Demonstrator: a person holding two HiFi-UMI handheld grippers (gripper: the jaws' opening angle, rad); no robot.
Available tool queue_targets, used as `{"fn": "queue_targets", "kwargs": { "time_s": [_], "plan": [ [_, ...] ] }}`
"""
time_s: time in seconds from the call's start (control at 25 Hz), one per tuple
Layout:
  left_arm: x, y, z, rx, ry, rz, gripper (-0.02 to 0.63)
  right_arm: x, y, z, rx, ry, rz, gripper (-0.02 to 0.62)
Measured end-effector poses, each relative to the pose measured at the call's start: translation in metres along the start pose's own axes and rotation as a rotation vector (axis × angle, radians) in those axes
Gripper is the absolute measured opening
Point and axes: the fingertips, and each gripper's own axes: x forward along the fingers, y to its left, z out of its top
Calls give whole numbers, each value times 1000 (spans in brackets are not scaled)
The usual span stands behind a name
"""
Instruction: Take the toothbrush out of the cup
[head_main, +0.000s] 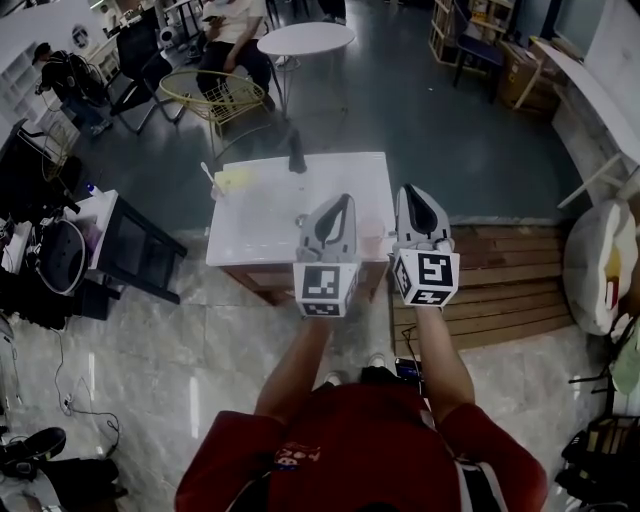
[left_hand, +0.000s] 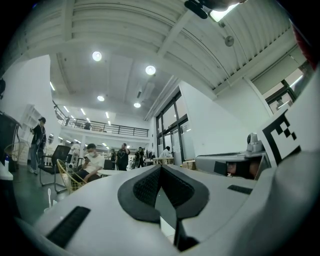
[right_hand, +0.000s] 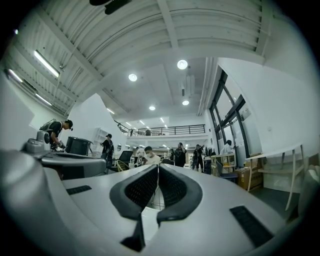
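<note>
A white square table (head_main: 270, 225) stands in front of me. At its far left edge a white toothbrush (head_main: 208, 174) stands upright in what looks like a small clear cup (head_main: 216, 192), too small to make out well. My left gripper (head_main: 346, 198) hangs over the table's near right part, jaws shut and empty. My right gripper (head_main: 408, 190) is beside it over the table's right edge, also shut and empty. A translucent pinkish cup (head_main: 371, 237) sits between them. In each gripper view the dark pads (left_hand: 150, 187) (right_hand: 142, 187) meet at the tip and point into the room.
A yellow item (head_main: 233, 179) and a dark upright object (head_main: 296, 160) sit at the table's far edge. A yellow wire chair (head_main: 215, 97), a seated person and a round white table (head_main: 305, 38) are beyond. A black stand (head_main: 135, 250) is left, wooden pallets (head_main: 500, 285) right.
</note>
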Motion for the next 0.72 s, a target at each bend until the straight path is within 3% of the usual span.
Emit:
{"fn": "queue_targets", "kwargs": {
  "time_s": [0.72],
  "plan": [
    [10, -9, -19, -11, 35, -6, 28, -6, 6, -60, 42, 130, 33, 32]
  ]
}}
